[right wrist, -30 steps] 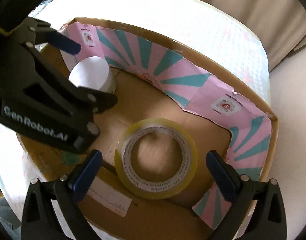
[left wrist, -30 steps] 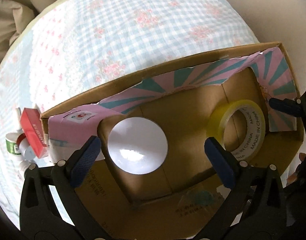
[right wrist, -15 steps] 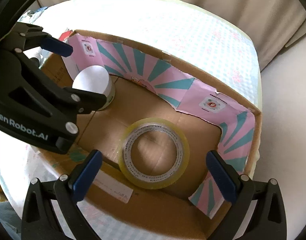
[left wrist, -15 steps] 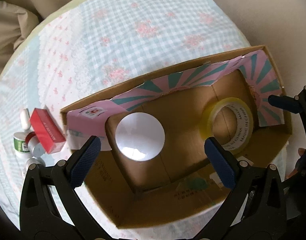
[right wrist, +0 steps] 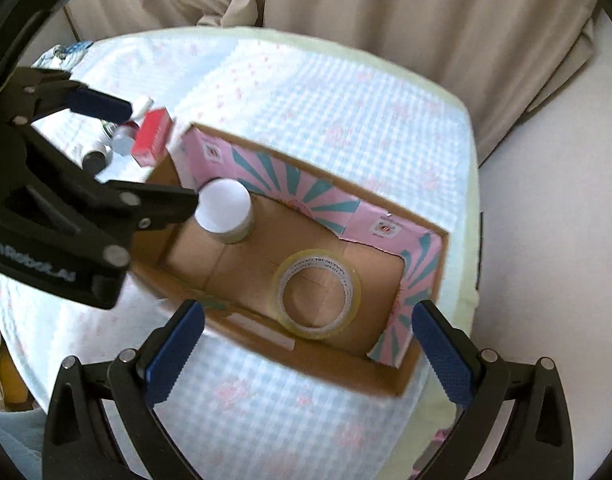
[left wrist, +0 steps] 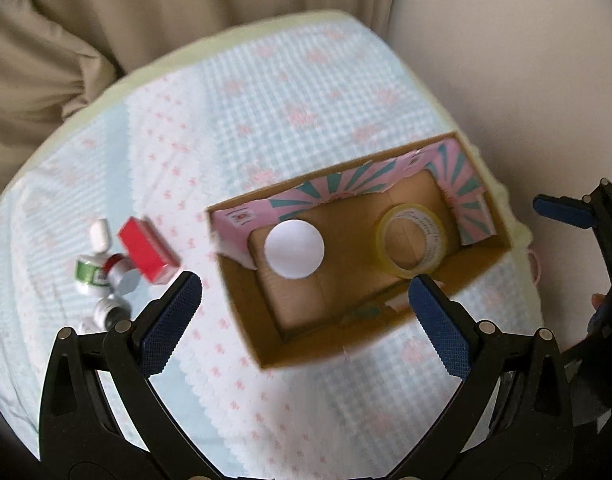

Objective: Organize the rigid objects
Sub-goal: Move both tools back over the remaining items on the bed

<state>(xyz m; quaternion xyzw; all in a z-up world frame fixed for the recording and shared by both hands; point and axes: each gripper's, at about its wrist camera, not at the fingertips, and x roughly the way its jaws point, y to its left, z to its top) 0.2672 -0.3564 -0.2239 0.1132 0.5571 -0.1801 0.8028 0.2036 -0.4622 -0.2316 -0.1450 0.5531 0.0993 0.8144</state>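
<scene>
An open cardboard box point(left wrist: 482, 280) point(right wrist: 402, 376) with a pink and teal lining stands on the table. In it are a white-lidded jar point(left wrist: 294, 249) point(right wrist: 225, 211) at the left end and a yellow roll of clear tape point(left wrist: 413, 243) point(right wrist: 317, 293) lying flat at the right end. My left gripper point(left wrist: 304, 316) is open and empty, high above the box's near side. My right gripper point(right wrist: 308, 346) is open and empty, above the box's near wall by the tape. Left of the box lie a red box point(left wrist: 146, 255) point(right wrist: 151, 141) and small bottles point(left wrist: 93, 276) point(right wrist: 102, 148).
A light blue checked cloth point(left wrist: 290, 92) point(right wrist: 346, 112) with pink flowers covers the round table. Beige curtains point(right wrist: 386, 16) hang behind it. The floor point(right wrist: 546, 240) lies to the right of the table's edge.
Both grippers have risen and pulled back from the box, so the box looks smaller and more of the table shows. The jar and tape stay in place.
</scene>
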